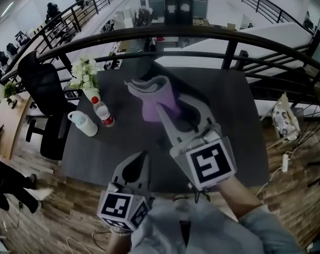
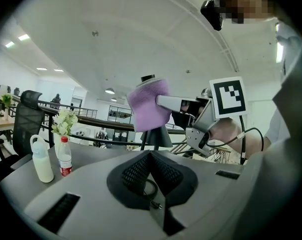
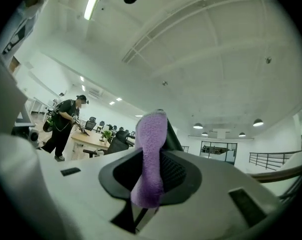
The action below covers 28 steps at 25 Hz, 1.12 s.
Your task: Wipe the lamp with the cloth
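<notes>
A lamp with a black shade (image 1: 188, 110) stands on the dark table (image 1: 239, 115), near its middle. My right gripper (image 1: 161, 108) is shut on a purple cloth (image 1: 161, 100) and holds it against the left side of the shade. The left gripper view shows the cloth (image 2: 148, 106) draped over the upper shade (image 2: 156, 137), with the right gripper (image 2: 163, 102) reaching in from the right. In the right gripper view the cloth (image 3: 151, 154) stands up between the jaws, the dark lamp (image 3: 172, 138) just behind it. My left gripper (image 1: 143, 160) hovers low over the table's near edge, shut and empty.
At the table's left stand a white jug (image 1: 83, 124), a red-capped bottle (image 1: 103, 113) and a vase of white flowers (image 1: 84, 76). A black office chair (image 1: 43, 91) sits beside that end. A dark curved railing (image 1: 228, 36) runs behind the table.
</notes>
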Available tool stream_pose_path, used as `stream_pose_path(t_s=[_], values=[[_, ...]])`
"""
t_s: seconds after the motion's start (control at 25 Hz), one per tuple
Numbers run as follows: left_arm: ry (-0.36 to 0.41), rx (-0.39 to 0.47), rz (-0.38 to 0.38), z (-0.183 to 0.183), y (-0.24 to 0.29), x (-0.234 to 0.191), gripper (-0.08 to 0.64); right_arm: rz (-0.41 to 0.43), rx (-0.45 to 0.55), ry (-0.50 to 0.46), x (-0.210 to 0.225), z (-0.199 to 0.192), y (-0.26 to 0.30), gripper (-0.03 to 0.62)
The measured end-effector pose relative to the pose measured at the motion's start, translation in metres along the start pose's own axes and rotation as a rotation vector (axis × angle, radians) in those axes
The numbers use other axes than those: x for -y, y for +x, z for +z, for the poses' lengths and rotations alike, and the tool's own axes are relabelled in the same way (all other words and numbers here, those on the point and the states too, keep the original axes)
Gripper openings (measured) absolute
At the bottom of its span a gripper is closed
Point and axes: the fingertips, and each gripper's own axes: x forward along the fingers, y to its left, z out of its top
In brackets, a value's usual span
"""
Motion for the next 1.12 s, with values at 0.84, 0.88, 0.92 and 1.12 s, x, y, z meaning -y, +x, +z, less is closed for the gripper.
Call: stream_pose_path(t_s=[0.84, 0.88, 0.92, 1.12], values=[[0.014, -0.034, -0.012, -0.003, 0.026, 0.023, 0.009, -0.137, -0.174, 0.084, 0.084, -0.092, -0.049, 0.094], [0.014, -0.033, -0.013, -0.003, 0.026, 0.024, 0.009, -0.147, -0.179, 0.087, 0.088, -0.095, -0.051, 0.094], [0.013, -0.030, -0.014, -0.003, 0.026, 0.023, 0.009, -0.157, -0.184, 0.089, 0.092, -0.098, -0.053, 0.094], [0.013, -0.032, -0.013, -0.004, 0.028, 0.016, 0.009, -0.209, -0.219, 0.107, 0.114, -0.116, -0.052, 0.094]])
